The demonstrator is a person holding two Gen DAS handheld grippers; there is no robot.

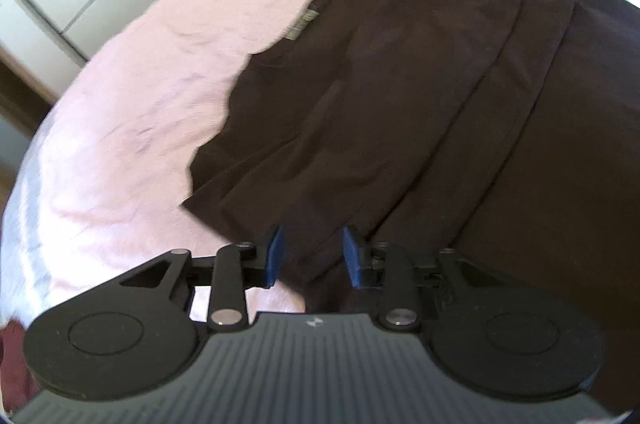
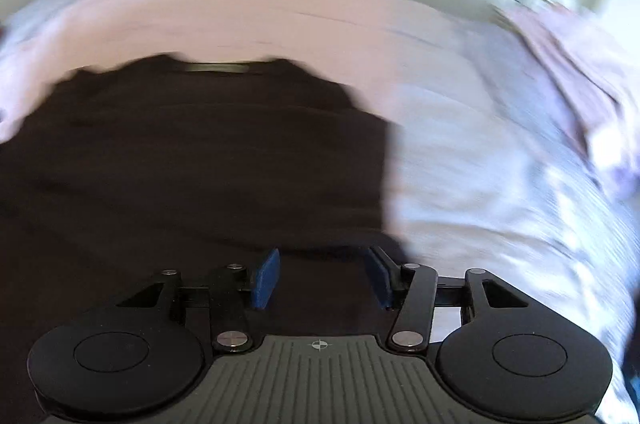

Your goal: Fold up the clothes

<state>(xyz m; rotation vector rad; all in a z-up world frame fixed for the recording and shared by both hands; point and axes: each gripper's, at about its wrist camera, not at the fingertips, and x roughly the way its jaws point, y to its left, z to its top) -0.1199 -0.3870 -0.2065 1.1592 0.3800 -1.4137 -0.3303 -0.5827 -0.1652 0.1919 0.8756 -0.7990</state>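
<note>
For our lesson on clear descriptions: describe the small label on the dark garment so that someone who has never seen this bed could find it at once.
Start at the pale pink bedsheet and find the dark brown garment spread on it. Follow the garment's far, curved neckline edge to the small grey label sewn just inside. It is the only pale patch on the otherwise uniformly dark cloth.

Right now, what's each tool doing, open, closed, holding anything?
Left tool: open, holding nothing, above the dark garment.
Right tool: open, holding nothing, also above the garment.
</note>
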